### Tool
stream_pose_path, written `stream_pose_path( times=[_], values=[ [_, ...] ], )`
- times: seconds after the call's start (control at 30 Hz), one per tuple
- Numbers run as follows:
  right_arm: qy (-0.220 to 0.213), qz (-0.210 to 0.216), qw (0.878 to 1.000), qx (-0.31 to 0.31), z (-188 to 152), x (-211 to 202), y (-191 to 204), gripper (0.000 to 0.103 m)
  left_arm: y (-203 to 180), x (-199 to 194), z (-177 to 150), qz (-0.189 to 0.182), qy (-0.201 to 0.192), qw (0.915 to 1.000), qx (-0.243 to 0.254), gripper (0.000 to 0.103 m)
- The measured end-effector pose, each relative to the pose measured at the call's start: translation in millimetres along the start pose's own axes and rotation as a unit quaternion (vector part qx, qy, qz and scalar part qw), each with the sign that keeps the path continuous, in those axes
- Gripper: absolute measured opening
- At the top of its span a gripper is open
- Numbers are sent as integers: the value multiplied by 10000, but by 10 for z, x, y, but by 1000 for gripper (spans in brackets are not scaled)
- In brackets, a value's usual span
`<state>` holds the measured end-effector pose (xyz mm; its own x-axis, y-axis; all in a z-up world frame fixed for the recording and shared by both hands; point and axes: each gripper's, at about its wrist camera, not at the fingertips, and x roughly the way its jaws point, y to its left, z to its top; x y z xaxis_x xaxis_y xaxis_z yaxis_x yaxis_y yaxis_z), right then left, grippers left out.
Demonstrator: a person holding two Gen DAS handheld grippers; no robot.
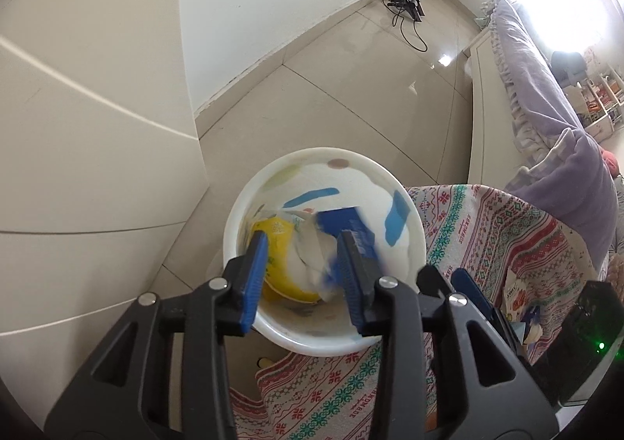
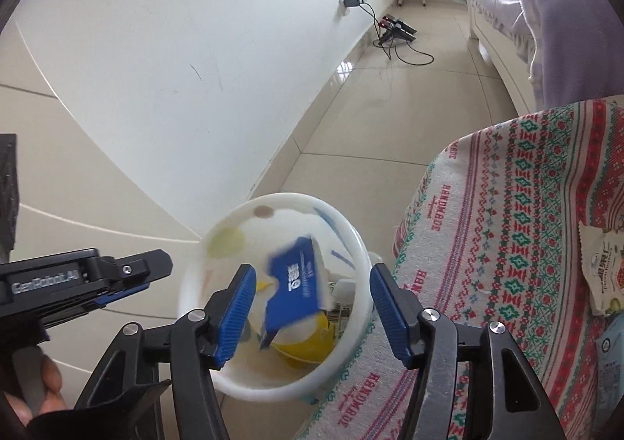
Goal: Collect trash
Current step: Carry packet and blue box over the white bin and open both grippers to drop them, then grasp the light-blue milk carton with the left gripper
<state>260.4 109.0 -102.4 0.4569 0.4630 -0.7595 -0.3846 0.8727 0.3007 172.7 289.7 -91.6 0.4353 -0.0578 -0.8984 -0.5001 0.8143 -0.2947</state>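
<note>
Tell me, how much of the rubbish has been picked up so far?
Done: a yellow wrapper already lies in the white bin. In hand: nothing is gripped; the right gripper is open above the bin, and a blurred blue packet is dropping in. Left: a snack wrapper on the patterned cloth.

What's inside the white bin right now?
The white bin holds a blurred blue packet on top, yellow packaging beneath it, and white wrappers. The bin's bottom is mostly covered, so anything deeper cannot be seen.
</note>
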Motion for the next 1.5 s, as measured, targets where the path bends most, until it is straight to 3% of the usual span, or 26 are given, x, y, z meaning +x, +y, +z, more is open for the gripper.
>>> stream_pose_path(
  times=[0.17, 0.23, 0.43, 0.7, 0.83, 1.0, 1.1, 1.3, 1.4, 1.5],
  values=[
    [-6, 69, 9999, 83, -72, -289, -220, 63, -116, -4, -40, -72, 13, 9999, 107, 40],
    [-10, 95, 9999, 140, -134, -444, -348, 63, -238, 16, -78, -118, 81, 9995, 291, 45],
    [-191, 45, 9987, 477, -204, -1152, -827, 63, -653, 34, -240, -322, 165, 9965, 750, 51],
    [-667, -211, 9919, 1064, -396, -2203, -1669, 65, -1573, 14, -767, -768, 284, 9778, 1928, 62],
    [-999, -619, 9786, 1690, -594, -2510, -2222, 66, -1950, 107, -1013, -1004, 522, 9687, 2209, 62],
    [-1050, -761, 9626, 2380, -709, -2639, -2818, 66, -2292, 219, -1283, -1390, 918, 9600, 2249, 63],
    [-1048, -930, 9576, 2518, -745, -2625, -2975, 66, -2465, 334, -1455, -1480, 1205, 9566, 2202, 69],
    [-636, -1130, 9682, 2142, -788, -2490, -3020, 66, -2689, 677, -1710, -1538, 1829, 9502, 1999, 70],
    [-472, -1279, 9720, 1914, -779, -2427, -2983, 66, -2811, 598, -1799, -1439, 1571, 9493, 2310, 72],
    [-312, -1437, 9724, 1813, -788, -2343, -2995, 66, -2871, 592, -1850, -1391, 1456, 9485, 2446, 60]
  ],
)
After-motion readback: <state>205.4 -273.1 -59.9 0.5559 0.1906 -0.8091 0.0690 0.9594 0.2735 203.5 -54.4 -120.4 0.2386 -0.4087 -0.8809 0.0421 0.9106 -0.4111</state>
